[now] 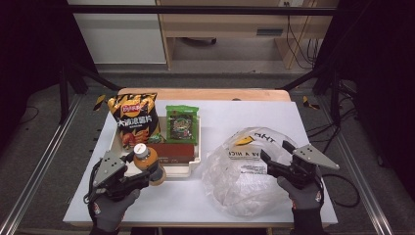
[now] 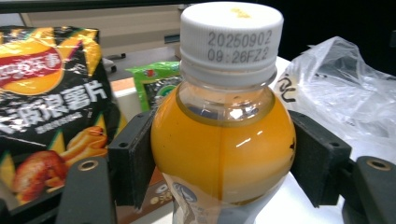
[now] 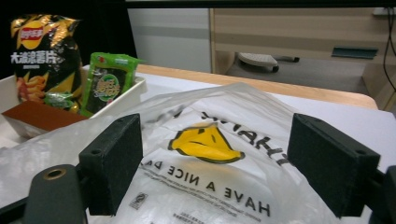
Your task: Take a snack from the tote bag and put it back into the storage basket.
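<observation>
In the high view, the left gripper (image 1: 149, 172) grasps an orange juice bottle (image 1: 148, 163) with a white cap, its jaws set on either side of the bottle's body. The bottle hangs over the near edge of the white tray (image 1: 195, 165), tilted a little toward the person. In the tray, behind the bottle, stand a black and orange chip bag (image 1: 133, 119) and a green snack packet (image 1: 181, 123), with a brown box (image 1: 172, 152) lying in front of the packet. To the right of the tray a clear plastic bag (image 1: 240, 176) lies crumpled on the white desk (image 1: 274, 115). The right gripper (image 1: 276, 155) hovers over the bag's right part with its jaws spread apart and nothing clamped between them.

In the left gripper view, the pads press on both sides of the bottle's rounded shoulder (image 2: 223, 154), the jaws wide because the bottle is wide. The white cap (image 2: 230, 33) carries a printed date code. The chip bag (image 2: 44, 98) stands to the left of the bottle, the green packet (image 2: 154, 84) behind it, and the plastic bag (image 2: 343, 88) to its right.

In the right gripper view, the two pads stand well apart, released, and the plastic bag (image 3: 210, 154) with a yellow banana print rises between them; whether they touch the film I cannot tell. The tray (image 3: 123, 100) sits to the left of the bag.
</observation>
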`<state>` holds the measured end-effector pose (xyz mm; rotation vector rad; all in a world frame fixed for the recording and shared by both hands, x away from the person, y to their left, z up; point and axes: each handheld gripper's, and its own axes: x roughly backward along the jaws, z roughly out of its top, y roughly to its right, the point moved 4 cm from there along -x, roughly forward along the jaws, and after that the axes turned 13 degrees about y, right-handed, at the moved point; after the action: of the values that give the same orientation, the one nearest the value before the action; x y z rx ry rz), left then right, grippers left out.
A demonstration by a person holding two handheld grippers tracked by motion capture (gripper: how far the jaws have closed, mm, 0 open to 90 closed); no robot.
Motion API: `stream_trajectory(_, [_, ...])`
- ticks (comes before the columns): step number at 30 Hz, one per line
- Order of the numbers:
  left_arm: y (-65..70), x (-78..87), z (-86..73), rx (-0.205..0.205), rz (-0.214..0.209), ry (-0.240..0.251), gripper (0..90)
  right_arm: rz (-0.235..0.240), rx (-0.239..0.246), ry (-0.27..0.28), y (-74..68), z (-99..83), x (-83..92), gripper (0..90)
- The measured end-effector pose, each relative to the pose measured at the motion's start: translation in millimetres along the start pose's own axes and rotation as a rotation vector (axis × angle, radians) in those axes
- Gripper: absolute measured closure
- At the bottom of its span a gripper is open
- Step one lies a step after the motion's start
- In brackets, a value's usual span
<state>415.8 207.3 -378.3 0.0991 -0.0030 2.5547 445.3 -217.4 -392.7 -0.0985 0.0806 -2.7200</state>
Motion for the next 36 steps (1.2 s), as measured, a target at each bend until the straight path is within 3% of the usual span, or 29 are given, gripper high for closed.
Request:
stream_trajectory(14, [-32.0, 8.2, 13.0, 0.014, 0.07, 0.026, 29.6, -0.05, 0.017, -0.031, 15.8, -7.6, 4.5, 18.5])
stream_trajectory(36, [-66.6, 5.7, 25.6, 0.016, 0.145, 0.033, 29.6, -0.087, 0.003, -0.025, 30.1, -8.2, 13.8, 18.6])
